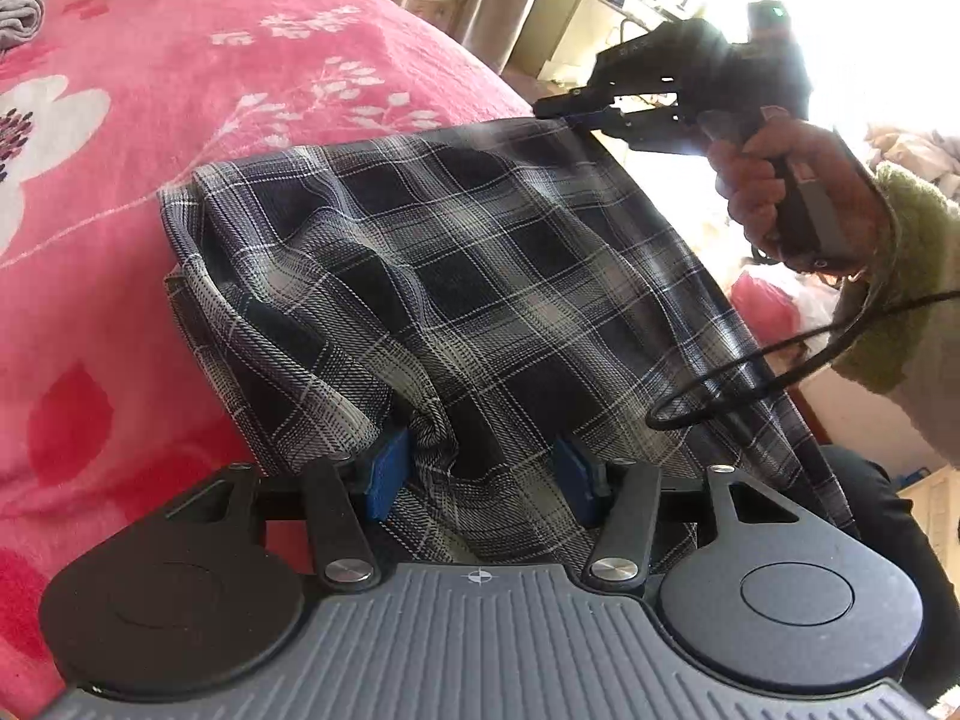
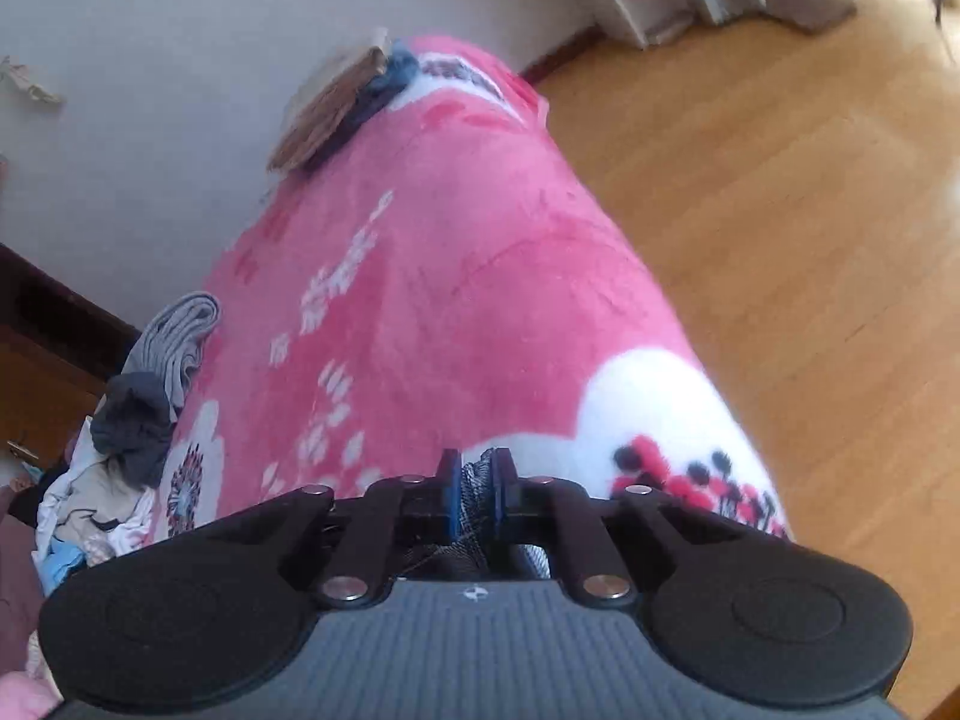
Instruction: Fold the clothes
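bed: pink floral blanket [image 1: 150, 138] covers it, white flower prints at left
grey garment: rolled grey garment [image 1: 18, 15] at far left edge of the bed in the left wrist view; same roll [image 2: 180, 330] at the bed's left side in the right wrist view
clothes pile: loose clothes pile [image 2: 114, 468] below the grey roll, off the bed's left edge
folded stack: folded stack [image 2: 336, 108] at the far end of the bed by the wall
plaid shirt: dark blue-white plaid shirt [image 1: 480, 276] lifted off the blanket, near the bed's right edge, stretched between both grippers
left gripper: left gripper [image 1: 480, 474] at the shirt's near lower edge; fingers [image 1: 387, 471] half spread with bunched cloth filling the gap, blue pads against the fabric, grasping the shirt
right gripper: right gripper [image 2: 477, 495] at the shirt's far upper corner; fingers nearly clenched, pinching a thin fold of plaid
right hand: right hand [image 1: 780, 198] around the grip, green sleeve [image 1: 912, 276] behind it
cable: black cable [image 1: 750, 372] loops over the shirt's right side
floor: wooden floor [image 2: 780, 210] right of the bed
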{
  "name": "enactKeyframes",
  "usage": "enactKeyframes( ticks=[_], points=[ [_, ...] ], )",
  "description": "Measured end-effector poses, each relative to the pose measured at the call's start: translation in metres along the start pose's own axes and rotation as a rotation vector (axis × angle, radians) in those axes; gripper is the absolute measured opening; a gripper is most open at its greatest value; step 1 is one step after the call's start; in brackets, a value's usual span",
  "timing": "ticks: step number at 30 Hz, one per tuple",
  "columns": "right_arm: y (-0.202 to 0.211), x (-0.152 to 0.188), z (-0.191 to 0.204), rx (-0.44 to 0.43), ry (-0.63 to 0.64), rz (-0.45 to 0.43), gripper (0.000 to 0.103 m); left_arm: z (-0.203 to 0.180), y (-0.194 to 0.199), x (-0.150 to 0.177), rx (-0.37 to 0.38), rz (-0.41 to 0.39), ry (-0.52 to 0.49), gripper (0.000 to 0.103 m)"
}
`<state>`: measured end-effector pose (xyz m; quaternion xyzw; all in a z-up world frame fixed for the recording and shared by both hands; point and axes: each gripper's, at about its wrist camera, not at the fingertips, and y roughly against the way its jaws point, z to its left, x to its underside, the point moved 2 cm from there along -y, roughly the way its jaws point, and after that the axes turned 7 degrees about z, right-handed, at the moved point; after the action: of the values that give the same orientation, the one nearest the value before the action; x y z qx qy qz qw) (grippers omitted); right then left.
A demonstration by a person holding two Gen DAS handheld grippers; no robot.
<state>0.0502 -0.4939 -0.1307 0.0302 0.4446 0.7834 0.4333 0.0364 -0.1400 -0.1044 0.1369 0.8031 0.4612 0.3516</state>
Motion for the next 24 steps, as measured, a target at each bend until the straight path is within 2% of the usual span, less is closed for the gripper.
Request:
enactKeyframes(
  ticks=[3,5,7,9,11,13,14,15,17,19,20,21,22,24],
  points=[
    [0.002,0.001,-0.024,-0.055,-0.143,-0.028,0.007,0.001,0.0,0.0,0.003,0.003,-0.004,0.053],
    [0.006,0.003,-0.042,-0.064,-0.244,-0.072,0.0,0.002,0.0,-0.001,0.004,0.004,-0.007,0.053],
    [0.009,0.004,-0.058,-0.089,-0.33,-0.099,0.0,0.002,-0.001,-0.002,0.004,0.006,-0.008,0.053],
    [0.017,0.005,-0.062,-0.113,-0.316,-0.092,0.0,0.002,-0.001,-0.002,0.003,0.006,-0.008,0.053],
    [0.03,0.008,-0.052,-0.12,-0.23,-0.045,0.003,0.003,-0.001,-0.003,0.005,0.006,-0.005,0.053],
    [0.043,0.012,-0.043,-0.124,-0.143,0.003,0.026,0.004,0.0,-0.003,0.005,0.007,-0.003,0.053],
    [0.049,0.018,-0.038,-0.102,-0.096,0.034,0.058,0.004,0.0,-0.003,0.003,0.007,-0.001,0.053],
    [0.055,0.025,-0.034,-0.081,-0.05,0.066,0.074,0.003,0.0,-0.002,0.001,0.008,-0.002,0.053],
    [0.061,0.042,-0.028,-0.063,0.031,0.145,0.074,0.003,0.0,-0.002,-0.001,0.01,-0.008,0.053],
    [0.063,0.063,-0.025,-0.036,0.1,0.233,0.071,0.002,0.001,-0.001,-0.008,0.009,-0.016,0.053],
    [0.063,0.074,-0.026,-0.019,0.132,0.279,0.054,0.001,0.001,-0.001,-0.012,0.009,-0.02,0.053],
    [0.062,0.085,-0.027,0.011,0.169,0.31,0.02,0.001,0.001,-0.001,-0.016,0.008,-0.024,0.053],
    [0.061,0.094,-0.029,0.065,0.2,0.316,0.008,0.0,0.001,-0.001,-0.019,0.007,-0.029,0.053],
    [0.068,0.096,-0.04,0.078,0.16,0.266,0.007,-0.001,0.002,0.0,-0.027,0.005,-0.038,0.053]
  ],
)
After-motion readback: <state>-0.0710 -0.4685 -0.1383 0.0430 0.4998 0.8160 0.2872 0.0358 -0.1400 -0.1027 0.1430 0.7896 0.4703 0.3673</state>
